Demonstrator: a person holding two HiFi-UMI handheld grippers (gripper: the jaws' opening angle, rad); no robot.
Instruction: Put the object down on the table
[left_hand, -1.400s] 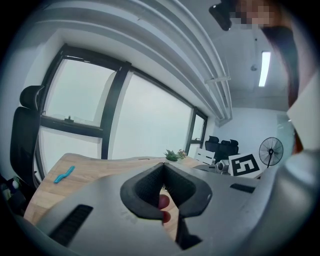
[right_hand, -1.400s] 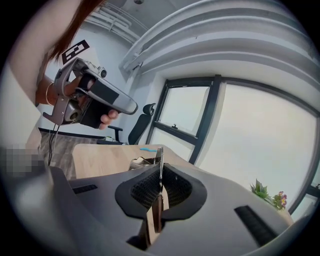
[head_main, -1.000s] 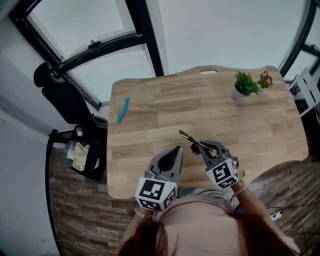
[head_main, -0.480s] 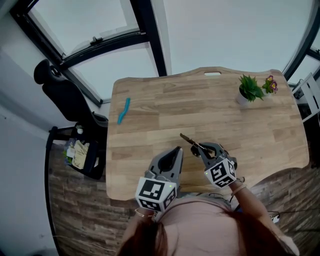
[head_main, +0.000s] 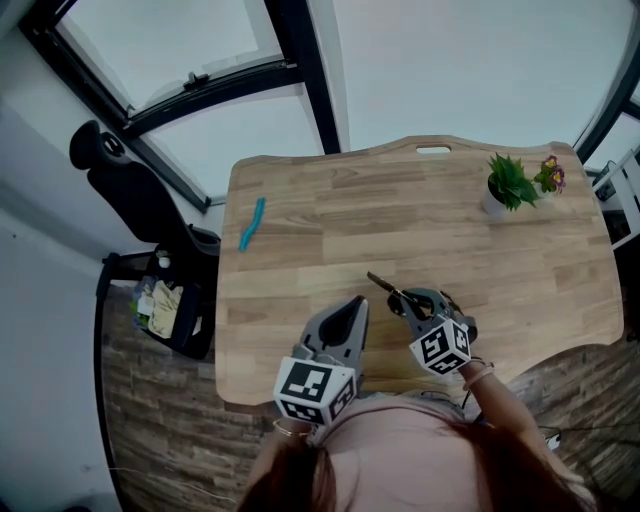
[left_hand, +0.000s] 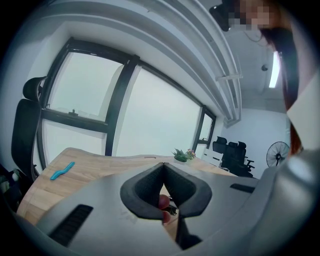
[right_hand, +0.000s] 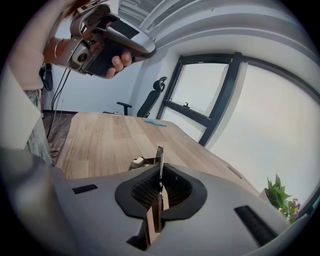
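A slim dark metal tool (head_main: 384, 288) sticks out up and to the left from my right gripper (head_main: 404, 301), which is shut on it over the near middle of the wooden table (head_main: 300, 230). In the right gripper view, the tool's thin blade (right_hand: 159, 162) stands upright between the closed pads. Whether it touches the tabletop cannot be told. My left gripper (head_main: 352, 306) hovers just left of it at the table's near edge, shut with nothing in it. Its jaws (left_hand: 162, 167) meet at the tips. In the right gripper view, the left gripper (right_hand: 145, 46) shows high up, held in a hand.
A blue strip (head_main: 251, 223) lies near the table's left edge. Two small potted plants (head_main: 510, 180) stand at the far right corner. A black office chair (head_main: 120, 190) and a bin of items (head_main: 165, 310) are on the floor to the left. Windows run behind the table.
The head view has drifted slightly. Both grippers hold nearly the same places, and the right one still grips the tool.
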